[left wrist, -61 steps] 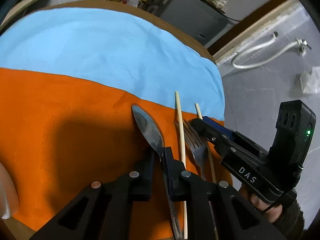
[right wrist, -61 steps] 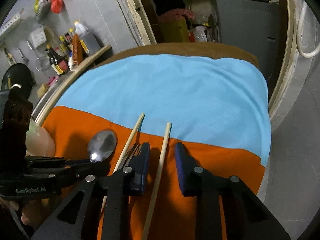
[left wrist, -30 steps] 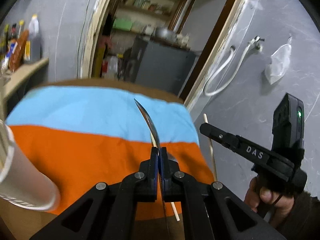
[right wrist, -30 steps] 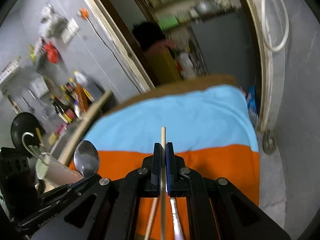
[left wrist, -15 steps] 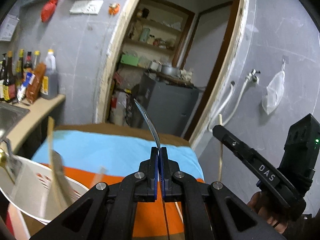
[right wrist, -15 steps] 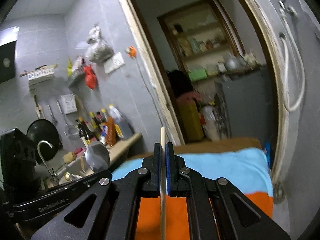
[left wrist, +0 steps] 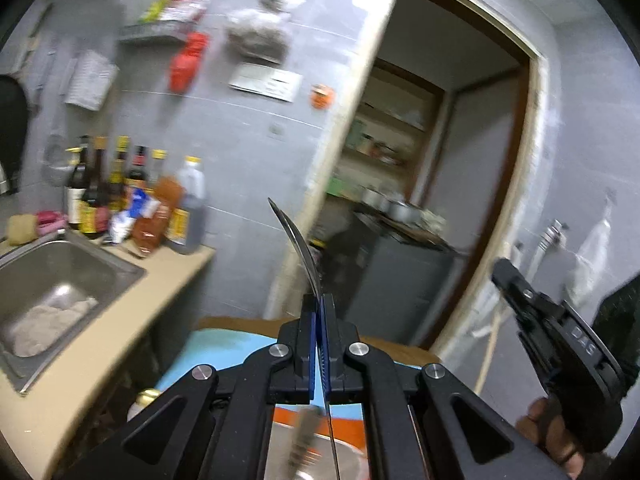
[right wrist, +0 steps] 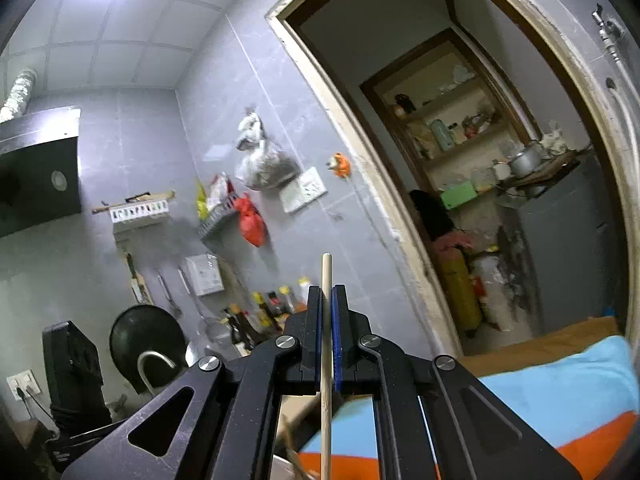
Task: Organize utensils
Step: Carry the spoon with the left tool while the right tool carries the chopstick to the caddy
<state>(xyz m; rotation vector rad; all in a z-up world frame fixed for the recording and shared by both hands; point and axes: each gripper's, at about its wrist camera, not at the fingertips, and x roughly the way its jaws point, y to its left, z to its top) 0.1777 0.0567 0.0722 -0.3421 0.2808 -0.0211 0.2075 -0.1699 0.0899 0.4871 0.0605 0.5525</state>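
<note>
Both hands are up in the air right now, each carrying one utensil. The left gripper point(left wrist: 320, 312) has its jaws clamped flat on a metal spoon point(left wrist: 298, 248), bowl edge-on and curving up past the tips, handle running down behind the jaws. The right gripper point(right wrist: 327, 312) has its jaws pinched on a single wooden chopstick point(right wrist: 326, 280), standing near upright, a short bit above the jaws and a long tail below.

Handling-wise: the spoon looks stiff and smooth, so I'd guess it can slip or pivot in a flat pinch. The grip looks to be near the neck, which seems sensible. The chopstick is light and rigid, but round and thin, so it could roll or swing like a pendulum with that much hanging below.

The left view shows things the right doesn't: the steel sink point(left wrist: 100, 264) and the sauce bottles point(left wrist: 132, 204), the right gripper from the side with a hand point(left wrist: 548, 438) on it, and a blurry utensil holder point(left wrist: 344, 462) low down with something standing in it, probably the drop-off. The right view gives the ceiling, the pantry shelves point(right wrist: 452, 120) and more of the blue and orange cloth point(right wrist: 560, 392) on the desk.
</note>
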